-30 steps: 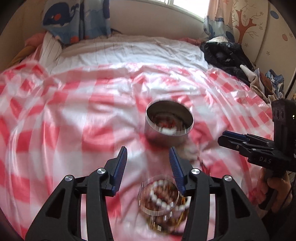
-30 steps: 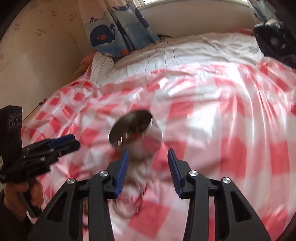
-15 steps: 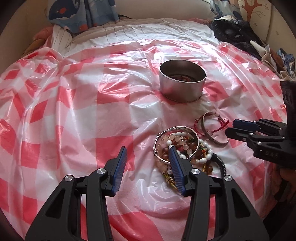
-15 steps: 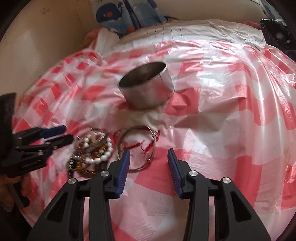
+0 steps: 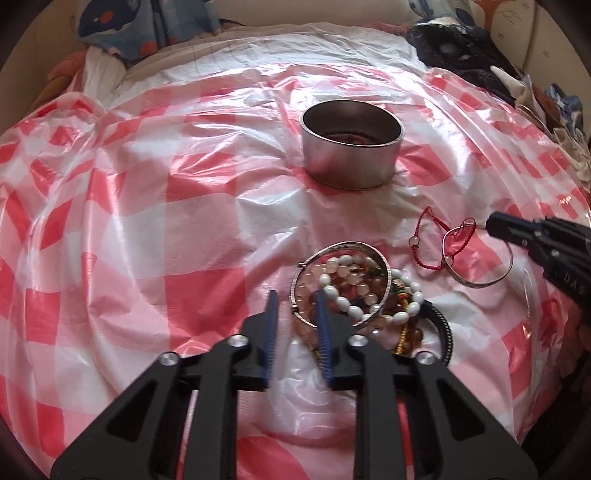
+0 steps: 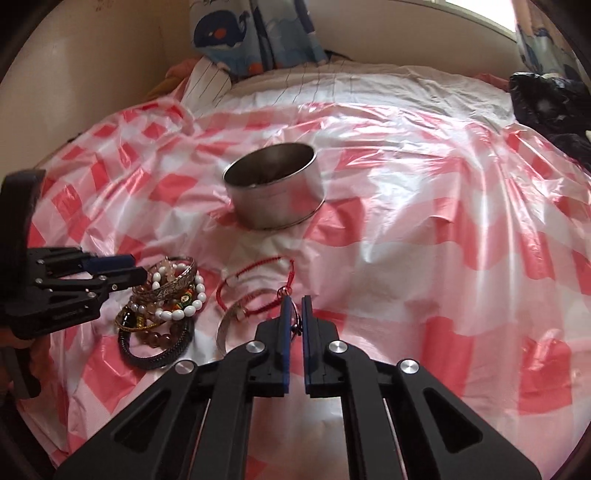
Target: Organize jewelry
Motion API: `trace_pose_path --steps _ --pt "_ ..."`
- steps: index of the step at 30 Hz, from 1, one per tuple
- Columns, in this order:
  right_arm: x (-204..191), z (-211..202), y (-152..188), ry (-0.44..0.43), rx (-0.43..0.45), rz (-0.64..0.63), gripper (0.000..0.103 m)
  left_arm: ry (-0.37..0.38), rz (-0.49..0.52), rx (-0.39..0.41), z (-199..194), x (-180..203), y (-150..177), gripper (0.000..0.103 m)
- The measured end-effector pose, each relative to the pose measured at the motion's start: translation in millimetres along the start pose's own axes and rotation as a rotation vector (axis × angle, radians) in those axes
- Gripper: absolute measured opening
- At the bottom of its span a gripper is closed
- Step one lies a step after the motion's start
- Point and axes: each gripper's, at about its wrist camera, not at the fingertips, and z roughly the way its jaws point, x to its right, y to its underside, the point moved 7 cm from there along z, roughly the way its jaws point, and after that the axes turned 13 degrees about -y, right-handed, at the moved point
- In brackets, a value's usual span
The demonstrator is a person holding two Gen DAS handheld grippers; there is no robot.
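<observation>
A round metal tin (image 5: pixel 351 144) stands on the red-checked plastic sheet; it also shows in the right wrist view (image 6: pixel 275 186). A pile of bead bracelets topped by a silver bangle (image 5: pixel 341 282) lies near me. My left gripper (image 5: pixel 297 301) straddles the bangle's rim, jaws narrowed but with a gap. My right gripper (image 6: pixel 294 308) is shut on a second silver bangle (image 6: pixel 231 321) tangled with a red cord bracelet (image 6: pixel 255 280). That bangle (image 5: pixel 480 258) and the cord (image 5: pixel 424 236) also show in the left wrist view.
A black cord bracelet (image 6: pixel 155 349) lies at the pile's near edge. Dark clothes (image 5: pixel 461 55) are heaped at the bed's far right. Whale-print fabric (image 6: pixel 255 33) hangs at the head of the bed beside a beige wall.
Both grippers have come down to the jewelry. The left jaws have narrowed over the pile's bangle. The right jaws have shut on the second bangle and red cord.
</observation>
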Motion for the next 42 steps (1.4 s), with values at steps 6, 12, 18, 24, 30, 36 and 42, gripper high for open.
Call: trace_pose_path --steps 6,12,18,24,30,36,42 --pt "-3 -28 -12 -0.103 0.126 0.039 0.002 0.069 -0.01 0.022 -9 7 -2 0.0" --pt "10 -18 -4 -0.101 0.051 0.102 0.002 0.139 -0.004 0.076 -25 12 -8 0.0" --pt "8 -10 4 -0.051 0.019 0.065 0.057 0.083 0.223 0.119 -30 52 2 0.039" --pt "-4 20 24 -0.009 -0.136 -0.02 0.057 0.064 0.218 0.079 -23 51 6 0.004" --pt "-5 13 19 -0.038 -0.083 -0.015 0.056 0.15 0.015 0.164 -44 19 -15 0.001" --pt "-5 -9 1 -0.151 0.045 0.06 0.056 0.226 -0.091 0.21 -55 4 -26 0.001" --pt "-3 -21 -9 -0.236 0.123 0.113 0.056 0.291 -0.159 0.228 -60 -4 -30 0.0"
